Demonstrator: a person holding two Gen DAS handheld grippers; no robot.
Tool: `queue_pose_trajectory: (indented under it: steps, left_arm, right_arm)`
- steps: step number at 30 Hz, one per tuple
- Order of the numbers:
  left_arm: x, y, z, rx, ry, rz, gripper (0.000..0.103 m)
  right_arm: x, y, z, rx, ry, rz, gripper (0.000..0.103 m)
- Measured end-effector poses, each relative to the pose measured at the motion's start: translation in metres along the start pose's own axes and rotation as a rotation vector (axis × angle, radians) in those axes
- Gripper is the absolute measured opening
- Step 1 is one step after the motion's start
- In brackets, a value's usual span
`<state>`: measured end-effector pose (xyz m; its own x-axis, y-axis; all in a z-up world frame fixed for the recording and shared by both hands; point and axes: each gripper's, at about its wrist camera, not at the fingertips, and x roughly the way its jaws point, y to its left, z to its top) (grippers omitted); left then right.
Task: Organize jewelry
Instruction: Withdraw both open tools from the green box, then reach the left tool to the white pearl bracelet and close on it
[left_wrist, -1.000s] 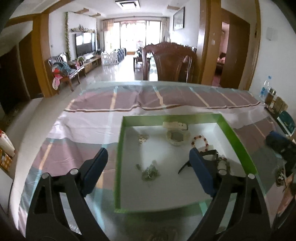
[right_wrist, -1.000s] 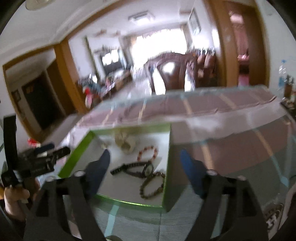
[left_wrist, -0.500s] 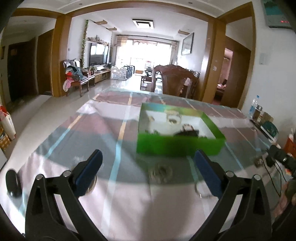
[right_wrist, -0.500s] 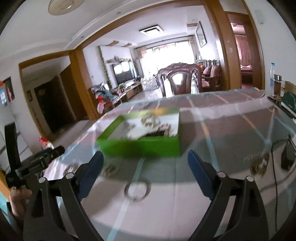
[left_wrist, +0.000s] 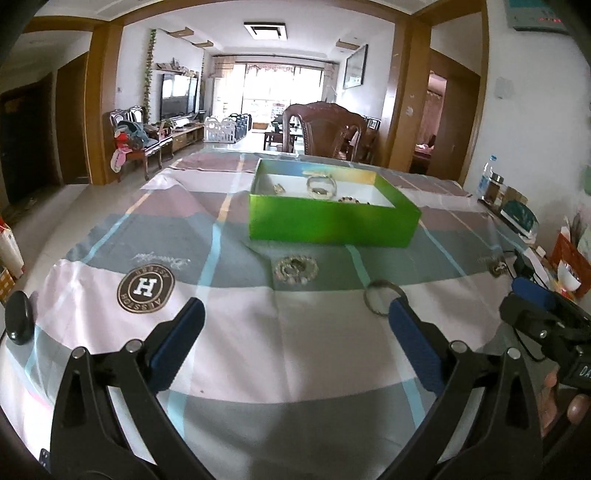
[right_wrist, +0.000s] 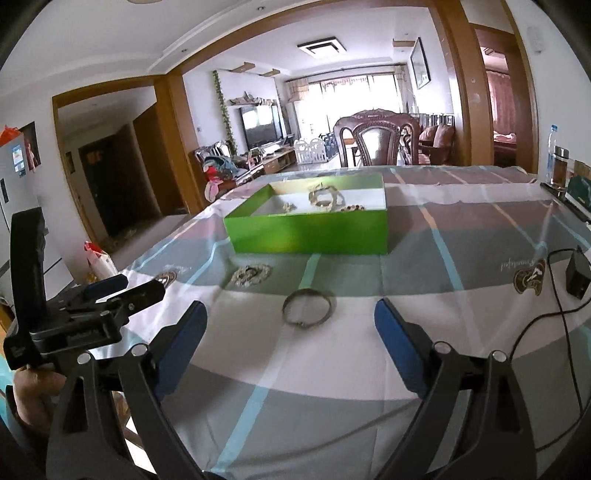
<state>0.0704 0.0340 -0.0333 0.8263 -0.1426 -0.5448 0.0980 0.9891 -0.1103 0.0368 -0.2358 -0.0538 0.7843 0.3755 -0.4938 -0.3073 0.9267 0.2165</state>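
A green box (left_wrist: 332, 223) (right_wrist: 308, 229) stands on the table and holds several pieces of jewelry, among them a pale bracelet (left_wrist: 321, 185) (right_wrist: 324, 197). In front of it on the cloth lie a beaded bracelet (left_wrist: 295, 268) (right_wrist: 251, 274) and a metal bangle (left_wrist: 382, 297) (right_wrist: 308, 308). My left gripper (left_wrist: 295, 332) is open and empty, low over the near cloth. My right gripper (right_wrist: 291, 332) is open and empty, just short of the bangle. Each gripper shows at the edge of the other's view.
A striped tablecloth (left_wrist: 240, 350) covers the table. A black oval object (left_wrist: 18, 319) lies at the left edge. A black adapter with cable (right_wrist: 576, 273), bottles (left_wrist: 487, 181) and clutter stand at the right. A wooden chair (left_wrist: 325, 129) is beyond the table.
Both grippers have pulled back from above the box towards the near side of the table and dropped lower. The bracelet and bangle on the cloth have come into view.
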Motion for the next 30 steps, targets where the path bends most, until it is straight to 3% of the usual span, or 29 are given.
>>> queue_pose_trajectory:
  steps: [30]
  left_arm:
    - [0.021, -0.001, -0.003, 0.010, 0.055, -0.021, 0.099]
  right_arm:
    - [0.012, -0.008, -0.011, 0.020, 0.045, -0.017, 0.090]
